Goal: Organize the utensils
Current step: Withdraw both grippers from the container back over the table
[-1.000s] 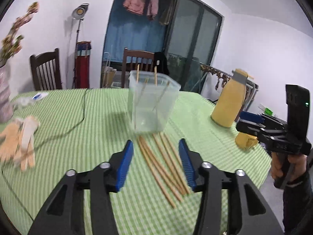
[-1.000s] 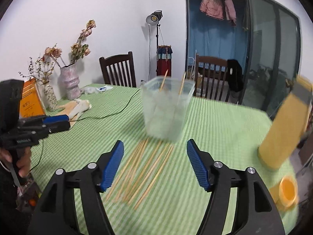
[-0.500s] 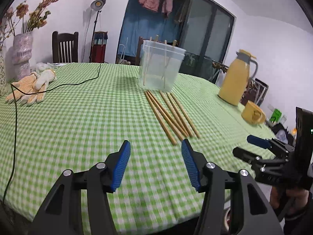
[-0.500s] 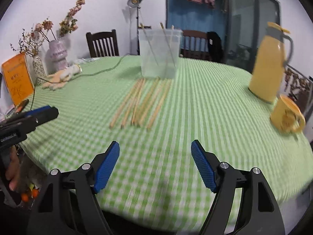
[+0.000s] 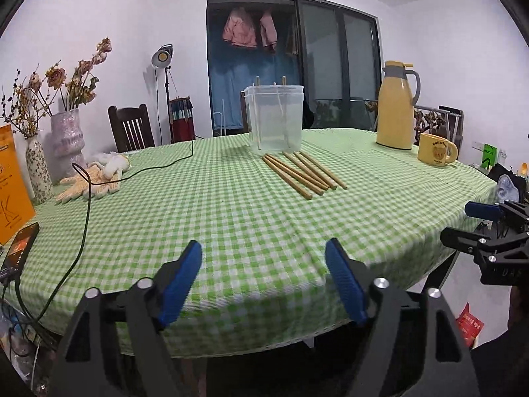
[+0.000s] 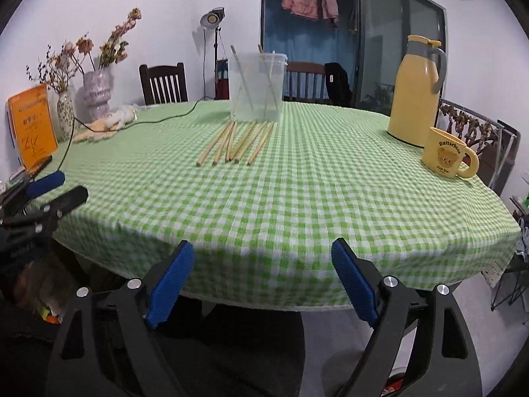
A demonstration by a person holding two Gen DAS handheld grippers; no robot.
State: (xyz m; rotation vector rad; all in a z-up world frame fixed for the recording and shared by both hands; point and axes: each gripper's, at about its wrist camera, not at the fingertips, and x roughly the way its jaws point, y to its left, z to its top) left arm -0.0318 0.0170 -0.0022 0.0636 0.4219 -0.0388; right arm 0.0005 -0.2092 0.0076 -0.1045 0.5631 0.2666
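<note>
Both claws have drawn back from the chopsticks to the near edge of the counter (image 5: 231, 218) since a second ago, and their blue-padded jaws are opening with nothing between them. From the left claw (image 5: 263, 281), five light wooden chopsticks (image 5: 304, 173) lie side by side on the green checked cloth, far across the counter. Their long axes run from near to far, far ends almost touching a clear plastic tub (image 5: 274, 117). In the right view the same chopsticks (image 6: 236, 144) fan slightly, near ends spread wider. The tub (image 6: 257, 87) stands upright with a few more chopsticks leaning inside, tips above the rim. Right of it stand a yellow thermos jug (image 6: 417, 91) and a yellow mug (image 6: 446, 158). The right claw (image 6: 263, 279) hangs released over the counter edge.
</note>
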